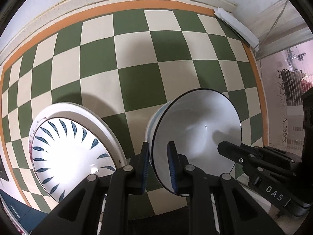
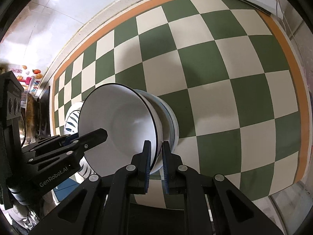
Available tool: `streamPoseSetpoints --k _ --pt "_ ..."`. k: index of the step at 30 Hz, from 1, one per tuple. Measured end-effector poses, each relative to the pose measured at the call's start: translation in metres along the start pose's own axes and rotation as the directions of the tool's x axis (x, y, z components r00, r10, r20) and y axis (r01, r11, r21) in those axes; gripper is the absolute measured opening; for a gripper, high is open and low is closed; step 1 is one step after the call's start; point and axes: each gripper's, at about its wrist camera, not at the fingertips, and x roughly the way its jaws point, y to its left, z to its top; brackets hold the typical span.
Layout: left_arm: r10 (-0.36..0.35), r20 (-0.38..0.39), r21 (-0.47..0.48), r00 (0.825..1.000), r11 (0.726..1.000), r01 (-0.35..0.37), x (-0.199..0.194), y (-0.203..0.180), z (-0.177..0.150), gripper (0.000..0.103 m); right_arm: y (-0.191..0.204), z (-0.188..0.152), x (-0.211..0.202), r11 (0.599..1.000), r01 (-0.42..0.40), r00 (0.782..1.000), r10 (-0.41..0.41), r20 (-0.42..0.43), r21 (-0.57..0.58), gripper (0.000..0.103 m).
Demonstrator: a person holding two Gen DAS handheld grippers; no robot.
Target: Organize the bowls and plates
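A white bowl with a dark rim (image 1: pixel 197 129) sits nested in a blue-striped bowl (image 1: pixel 153 121) on the checked cloth. My left gripper (image 1: pixel 159 166) is shut on the near rim of the white bowl. My right gripper (image 2: pixel 156 164) is shut on the opposite rim of the same bowl (image 2: pixel 121 125); its finger shows in the left wrist view (image 1: pixel 230 150). A plate with blue leaf marks (image 1: pixel 68 156) lies on a larger white plate (image 1: pixel 105 125) to the left.
The green and cream checked cloth (image 1: pixel 137 62) with an orange border covers the table. A folded white cloth (image 1: pixel 236 26) lies at the far right corner. Walls stand behind; cluttered items (image 2: pixel 29 101) are at the left.
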Motion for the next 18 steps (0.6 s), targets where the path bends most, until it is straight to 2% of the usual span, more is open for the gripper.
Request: streamPoseSetpoints --k 10,18 --pt "0.031 -0.003 0.012 1.000 0.999 -0.031 0.002 -0.004 0.001 0.017 -0.002 0.003 0.002 1.000 -0.015 1.000 0.016 -0.013 0.025 0.014" --pt "0.010 -0.012 -0.019 1.000 1.000 -0.011 -0.005 0.001 -0.009 0.017 -0.005 0.003 -0.004 0.999 -0.013 1.000 0.012 0.005 0.052 0.018"
